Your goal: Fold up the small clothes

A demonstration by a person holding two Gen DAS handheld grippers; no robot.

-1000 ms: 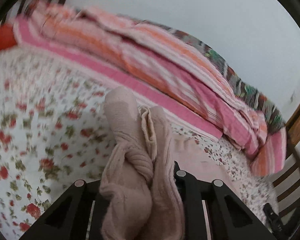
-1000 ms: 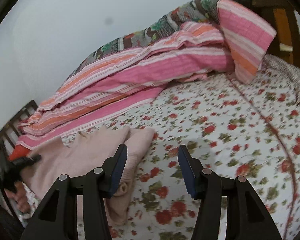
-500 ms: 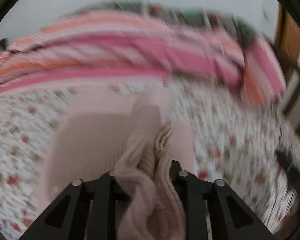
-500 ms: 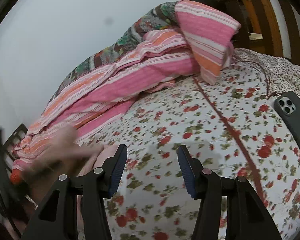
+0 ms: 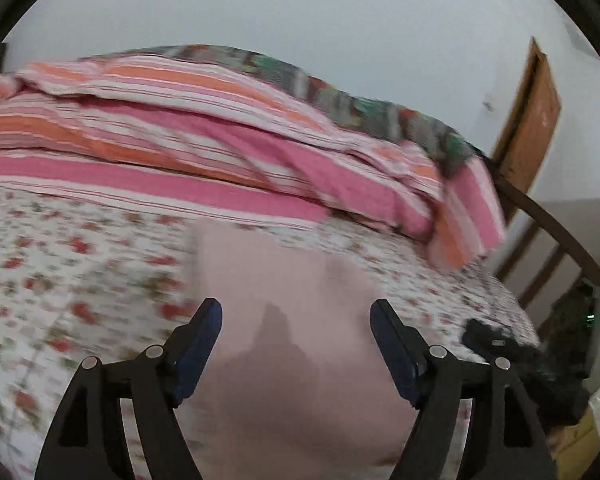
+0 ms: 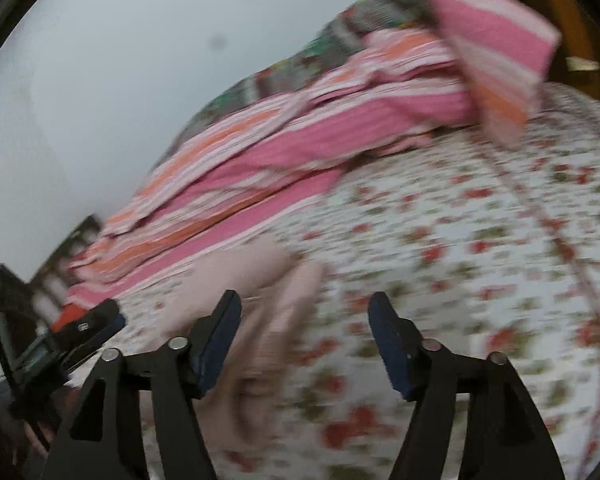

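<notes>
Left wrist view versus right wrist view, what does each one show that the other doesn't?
Only the left wrist view shows the wooden door and the open left tongs, with the pink garment lying loose below them. Only the right wrist view shows the open right tongs. Both show the garment, the striped blanket and the floral bedsheet.

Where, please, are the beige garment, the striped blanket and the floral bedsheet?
beige garment [image 5: 284, 280]: left wrist view, flat middle panel.
striped blanket [image 5: 228, 148]: left wrist view, pink stripe at its middle.
floral bedsheet [image 6: 460, 240]: right wrist view, bare flowered patch.
</notes>
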